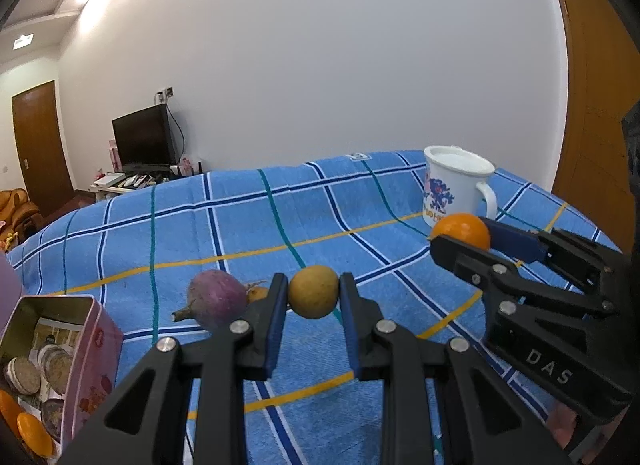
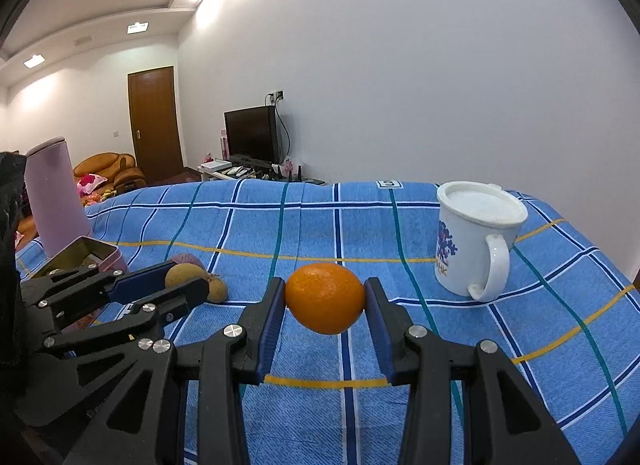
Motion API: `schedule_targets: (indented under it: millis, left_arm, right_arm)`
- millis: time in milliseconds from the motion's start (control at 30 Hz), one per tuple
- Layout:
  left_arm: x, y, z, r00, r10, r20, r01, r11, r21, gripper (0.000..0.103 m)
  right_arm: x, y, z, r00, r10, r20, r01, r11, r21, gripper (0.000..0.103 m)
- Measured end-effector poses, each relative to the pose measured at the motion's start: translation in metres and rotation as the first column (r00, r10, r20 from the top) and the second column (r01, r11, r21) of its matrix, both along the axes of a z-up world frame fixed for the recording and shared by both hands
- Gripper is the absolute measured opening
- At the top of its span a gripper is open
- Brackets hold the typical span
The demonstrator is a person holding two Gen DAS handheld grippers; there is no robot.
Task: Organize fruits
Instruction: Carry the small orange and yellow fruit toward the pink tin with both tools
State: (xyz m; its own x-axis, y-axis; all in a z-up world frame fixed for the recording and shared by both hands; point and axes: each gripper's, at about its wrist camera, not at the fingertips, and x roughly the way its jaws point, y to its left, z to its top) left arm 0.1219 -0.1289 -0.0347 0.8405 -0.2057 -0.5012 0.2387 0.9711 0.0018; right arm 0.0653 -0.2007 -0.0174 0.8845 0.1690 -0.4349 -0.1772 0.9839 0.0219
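Left tongs (image 1: 314, 297) pinched yellow-brown fruit (image 1: 314, 291) above blue checked tabletop (image 1: 280, 225), near purple turnip (image 1: 218, 299) and pink tin (image 1: 96, 349). Right tongs (image 2: 325, 299) pinched orange (image 2: 325, 298) clear of cloth, white mug (image 2: 476, 241) near its right.

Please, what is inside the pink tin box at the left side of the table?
In the pink tin box, open at the top, lie several round sandwich biscuits and a printed picture. Its near end is cut off by the picture's edge, so anything there stays unseen.
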Motion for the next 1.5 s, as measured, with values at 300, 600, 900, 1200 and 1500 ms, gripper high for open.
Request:
schedule_targets:
  millis: [300, 600, 900, 1200, 1500]
  left_arm:
    - [-0.007, 0.005, 0.002, 0.999, 0.010, 0.034, -0.009, 1.000, -0.020, 0.027]
    - [-0.014, 0.011, 0.004, 0.998, 0.023, 0.059, -0.021, 0.999, -0.034, 0.027]
    - [-0.022, 0.017, 0.006, 0.996, 0.042, 0.081, -0.039, 0.998, -0.040, 0.027]
    - [-0.029, 0.018, 0.008, 0.994, 0.052, 0.096, -0.050, 0.998, -0.022, 0.027]
    - [-0.033, 0.025, 0.007, 0.995, 0.055, 0.083, -0.052, 0.998, -0.028, 0.027]
  right_arm:
    - [-0.005, 0.002, 0.002, 1.000, 0.007, 0.030, -0.007, 1.000, -0.007, 0.042]
    - [-0.011, 0.003, 0.003, 0.998, 0.006, 0.060, -0.005, 1.000, -0.016, 0.042]
    - [-0.016, 0.009, 0.006, 0.996, 0.026, 0.089, -0.024, 0.999, -0.025, 0.042]
    - [-0.018, 0.011, 0.006, 0.994, 0.032, 0.100, -0.030, 0.999, -0.024, 0.042]
    - [-0.021, 0.014, 0.007, 0.992, 0.051, 0.113, -0.049, 0.999, -0.019, 0.042]
